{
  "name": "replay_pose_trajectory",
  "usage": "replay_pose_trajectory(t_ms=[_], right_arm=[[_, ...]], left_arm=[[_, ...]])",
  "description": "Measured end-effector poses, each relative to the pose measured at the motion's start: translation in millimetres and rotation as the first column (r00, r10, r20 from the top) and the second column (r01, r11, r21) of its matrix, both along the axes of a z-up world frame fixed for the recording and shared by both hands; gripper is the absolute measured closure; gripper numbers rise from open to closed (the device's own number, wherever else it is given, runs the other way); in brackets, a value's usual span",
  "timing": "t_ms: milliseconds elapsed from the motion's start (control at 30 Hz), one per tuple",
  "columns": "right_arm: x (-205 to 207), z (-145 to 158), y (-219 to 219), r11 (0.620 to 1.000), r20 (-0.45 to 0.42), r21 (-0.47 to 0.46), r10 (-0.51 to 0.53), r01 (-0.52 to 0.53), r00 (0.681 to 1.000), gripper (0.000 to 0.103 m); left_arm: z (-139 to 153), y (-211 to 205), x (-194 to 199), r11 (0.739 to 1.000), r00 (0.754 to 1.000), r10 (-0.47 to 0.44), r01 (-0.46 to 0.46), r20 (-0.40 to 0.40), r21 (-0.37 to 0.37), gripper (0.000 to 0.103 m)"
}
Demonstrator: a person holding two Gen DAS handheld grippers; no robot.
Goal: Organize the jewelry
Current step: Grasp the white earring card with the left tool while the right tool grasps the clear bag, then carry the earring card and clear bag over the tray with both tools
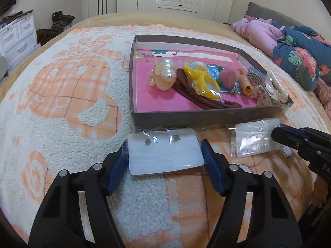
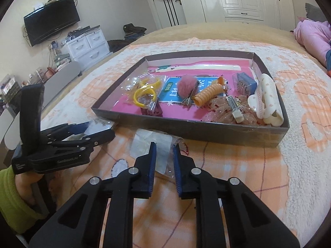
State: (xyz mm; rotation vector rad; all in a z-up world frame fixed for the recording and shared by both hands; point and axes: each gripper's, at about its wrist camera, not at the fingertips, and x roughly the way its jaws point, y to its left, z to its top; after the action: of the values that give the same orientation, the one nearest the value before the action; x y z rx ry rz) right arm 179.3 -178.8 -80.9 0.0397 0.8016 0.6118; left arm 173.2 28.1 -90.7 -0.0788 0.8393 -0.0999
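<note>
Earring card [image 1: 165, 152] in a clear sleeve sits lower centre of the left wrist view, on the blanket [image 1: 62, 103] just in front of the tray [image 1: 165, 117]. Left gripper [image 1: 164, 150] is spread wide w/ a finger at each side edge of the card; can't tell if it's pinched. Right gripper [image 2: 164, 147] is part open over a 2nd clear packet [image 2: 152, 144], bottom centre of its view. Tray holds clips, incl. a white claw clip [image 2: 265, 101].

Little can be read. On the right gripper [image 1: 276, 135], seen from the left wrist camera, white letters "DA" stand on its black body. The left gripper [image 2: 97, 133] carries small white lettering, too blurred to read. The blue card [image 2: 175, 92] in the box [image 2: 186, 128] bears white characters, illegible.
</note>
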Motion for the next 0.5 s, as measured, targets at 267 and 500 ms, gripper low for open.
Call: replay_pose_trajectory(t_ms=[267,500], right_arm=[[-12,14,-8,1.000,0.036,0.028,0.006,-0.007,0.999,0.093],[-23,31,-20,0.997,0.082,0.073,-0.003,-0.003,0.997,0.095]], left_arm=[[11,-1,-13,0.999,1.000,-0.017,0.018,0.024,-0.041,0.045],[29,-11,-23,0.998,0.997,-0.038,0.041,0.062,-0.050,0.045]])
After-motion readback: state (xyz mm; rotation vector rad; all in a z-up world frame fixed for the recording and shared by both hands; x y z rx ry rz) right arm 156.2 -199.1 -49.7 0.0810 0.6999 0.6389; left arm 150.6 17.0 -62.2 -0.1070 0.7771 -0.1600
